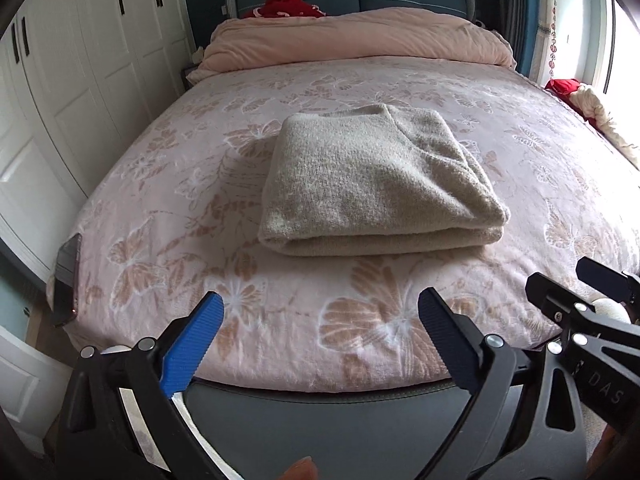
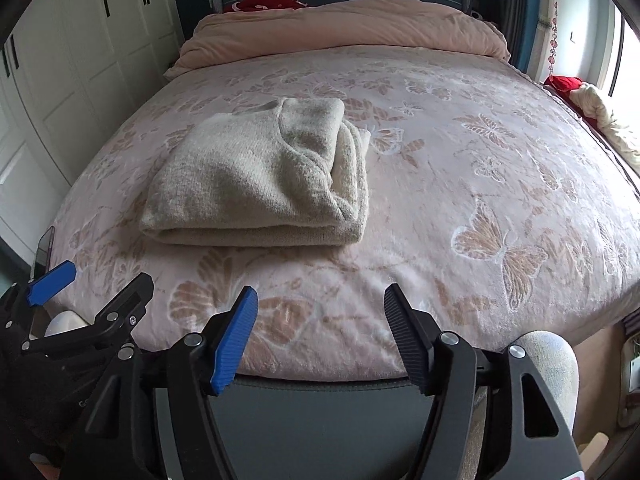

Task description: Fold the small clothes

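Seemingly done: sweater [image 1: 376,176] lies folded on bed [image 1: 540,160], ahead of both; left hand-held gripper [image 1: 320,312] and right hand-held gripper [image 2: 320,304] agape, empty.

One folded beige sweater [image 1: 376,184] at the centre of one bed [image 1: 280,344]. One pink duvet [image 1: 356,40] bunched at twelve o'clock. One dark phone [image 1: 67,280] at eight o'clock, on the bed's edge. Two grippers: left gripper [image 1: 320,312] and right gripper [image 2: 320,304], each with two fingers spread apart, nothing between them. One red cloth [image 1: 290,5] at the headboard.
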Demonstrator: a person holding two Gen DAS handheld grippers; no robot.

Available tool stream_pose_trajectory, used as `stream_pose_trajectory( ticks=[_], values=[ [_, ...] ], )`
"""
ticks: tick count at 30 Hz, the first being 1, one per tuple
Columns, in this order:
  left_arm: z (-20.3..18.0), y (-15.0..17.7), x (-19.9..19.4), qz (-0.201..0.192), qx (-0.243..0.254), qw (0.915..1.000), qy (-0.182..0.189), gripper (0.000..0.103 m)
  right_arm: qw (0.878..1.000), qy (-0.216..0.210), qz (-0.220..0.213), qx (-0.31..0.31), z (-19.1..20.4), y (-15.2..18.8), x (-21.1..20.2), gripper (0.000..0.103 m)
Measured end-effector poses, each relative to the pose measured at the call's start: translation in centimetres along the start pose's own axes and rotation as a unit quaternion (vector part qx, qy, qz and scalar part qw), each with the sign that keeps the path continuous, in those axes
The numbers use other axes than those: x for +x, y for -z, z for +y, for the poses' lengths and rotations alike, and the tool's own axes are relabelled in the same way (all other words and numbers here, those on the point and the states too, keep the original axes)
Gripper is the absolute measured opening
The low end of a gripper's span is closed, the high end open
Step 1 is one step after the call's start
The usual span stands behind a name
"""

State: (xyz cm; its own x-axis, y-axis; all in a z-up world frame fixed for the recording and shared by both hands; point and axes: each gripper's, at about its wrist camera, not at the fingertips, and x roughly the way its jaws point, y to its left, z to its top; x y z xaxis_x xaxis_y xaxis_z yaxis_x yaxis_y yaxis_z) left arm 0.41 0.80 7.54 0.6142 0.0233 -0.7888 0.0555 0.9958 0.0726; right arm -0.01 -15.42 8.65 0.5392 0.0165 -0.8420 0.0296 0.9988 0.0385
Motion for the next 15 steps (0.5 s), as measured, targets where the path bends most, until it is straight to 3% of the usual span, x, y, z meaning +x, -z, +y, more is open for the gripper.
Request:
stream_pose_trajectory(
  ticks=[15],
  values=[
    [-0.1, 0.5, 0.3, 0.021, -0.01, 0.9996, -0.018, 0.095, 1.0, 0.02, -0.012, 0.011, 0.1, 1.3, -0.1, 0.064]
  ],
)
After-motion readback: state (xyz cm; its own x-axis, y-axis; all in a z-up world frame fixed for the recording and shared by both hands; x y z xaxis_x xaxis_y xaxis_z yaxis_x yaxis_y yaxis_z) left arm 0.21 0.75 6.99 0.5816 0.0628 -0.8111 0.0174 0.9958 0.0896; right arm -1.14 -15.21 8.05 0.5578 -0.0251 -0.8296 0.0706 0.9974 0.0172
